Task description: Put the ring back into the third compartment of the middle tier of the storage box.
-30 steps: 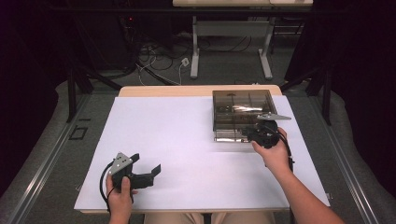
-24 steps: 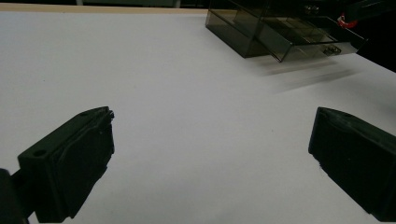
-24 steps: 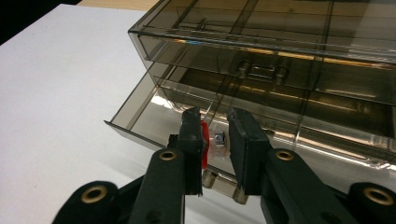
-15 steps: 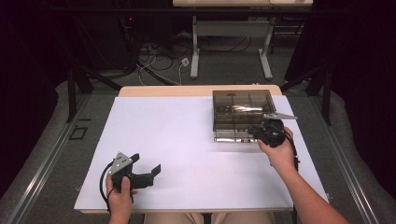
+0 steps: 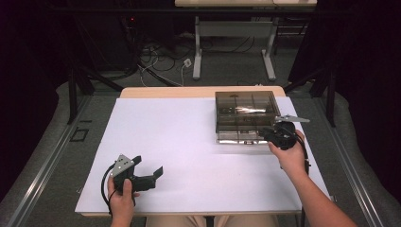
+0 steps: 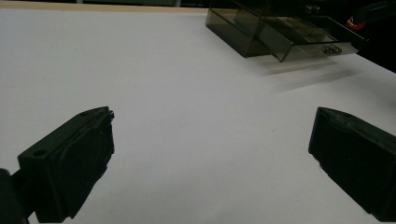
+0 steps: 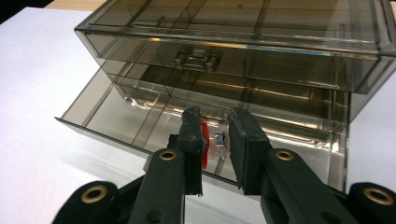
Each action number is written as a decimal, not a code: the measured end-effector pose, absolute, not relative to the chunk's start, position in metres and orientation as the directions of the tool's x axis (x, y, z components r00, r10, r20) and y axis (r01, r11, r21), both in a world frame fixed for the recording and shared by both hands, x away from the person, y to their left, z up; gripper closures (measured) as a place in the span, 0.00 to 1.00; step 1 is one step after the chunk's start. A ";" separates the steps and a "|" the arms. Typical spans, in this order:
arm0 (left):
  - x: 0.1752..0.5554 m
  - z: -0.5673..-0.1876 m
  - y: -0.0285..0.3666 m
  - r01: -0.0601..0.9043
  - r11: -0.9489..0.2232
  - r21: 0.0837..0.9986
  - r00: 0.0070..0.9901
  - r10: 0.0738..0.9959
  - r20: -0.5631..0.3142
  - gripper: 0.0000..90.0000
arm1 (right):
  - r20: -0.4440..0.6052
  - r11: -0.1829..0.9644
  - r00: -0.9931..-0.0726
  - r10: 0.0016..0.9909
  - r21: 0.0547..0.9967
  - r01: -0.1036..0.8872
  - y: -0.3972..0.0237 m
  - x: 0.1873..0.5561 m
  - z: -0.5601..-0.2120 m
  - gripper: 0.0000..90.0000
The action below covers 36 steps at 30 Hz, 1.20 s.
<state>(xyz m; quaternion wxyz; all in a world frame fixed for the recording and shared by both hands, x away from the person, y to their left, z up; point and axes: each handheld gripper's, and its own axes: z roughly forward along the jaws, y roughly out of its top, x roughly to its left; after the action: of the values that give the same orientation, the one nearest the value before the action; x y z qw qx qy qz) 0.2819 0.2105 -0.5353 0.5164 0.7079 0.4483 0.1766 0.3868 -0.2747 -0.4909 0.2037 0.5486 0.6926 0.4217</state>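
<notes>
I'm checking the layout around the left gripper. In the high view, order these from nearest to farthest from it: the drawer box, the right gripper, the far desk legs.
1. Drawer box, across the table to the right.
2. Right gripper, at the box's front right.
3. Desk legs, beyond the table.

A glossy, smoke-tinted clear plastic drawer box [image 7: 243, 51] is seen on a matt white worktop [image 5: 189, 142]; matt black plastic is shown on the right gripper [image 7: 215, 140].

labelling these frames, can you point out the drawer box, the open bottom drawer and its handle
drawer box [image 5: 246, 101], high view, on its top panel
bottom drawer [image 7: 116, 119], right gripper view, on its clear floor
handle [image 7: 217, 140], right gripper view, on the knob between the right gripper's fingers
</notes>
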 end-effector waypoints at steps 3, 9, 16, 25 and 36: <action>0.282 -0.535 0.211 0.456 -0.064 0.887 0.534 0.817 -0.216 0.00 | 0.165 0.056 -0.319 0.933 0.811 0.583 -0.279 0.387 -0.492 0.84; 0.282 -0.536 0.211 0.457 -0.063 0.887 0.534 0.817 -0.217 0.00 | 0.166 0.045 -0.301 0.939 0.808 0.588 -0.284 0.388 -0.493 0.84; 0.282 -0.535 0.211 0.455 -0.063 0.888 0.534 0.818 -0.216 0.00 | 0.163 0.036 -0.283 0.945 0.809 0.586 -0.291 0.389 -0.496 0.84; 0.282 -0.536 0.211 0.457 -0.064 0.887 0.534 0.818 -0.216 0.00 | 0.161 0.026 -0.263 0.951 0.808 0.588 -0.301 0.391 -0.498 0.84; 0.282 -0.536 0.211 0.455 -0.063 0.888 0.532 0.819 -0.215 0.00 | 0.164 0.012 -0.239 0.957 0.802 0.597 -0.307 0.394 -0.503 0.84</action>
<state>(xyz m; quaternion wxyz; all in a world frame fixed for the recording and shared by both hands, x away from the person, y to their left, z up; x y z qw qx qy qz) 0.2820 0.2113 -0.5355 0.5158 0.7072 0.4502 0.1764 0.3936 -0.3071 -0.5030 0.2227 0.5752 0.6754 0.4042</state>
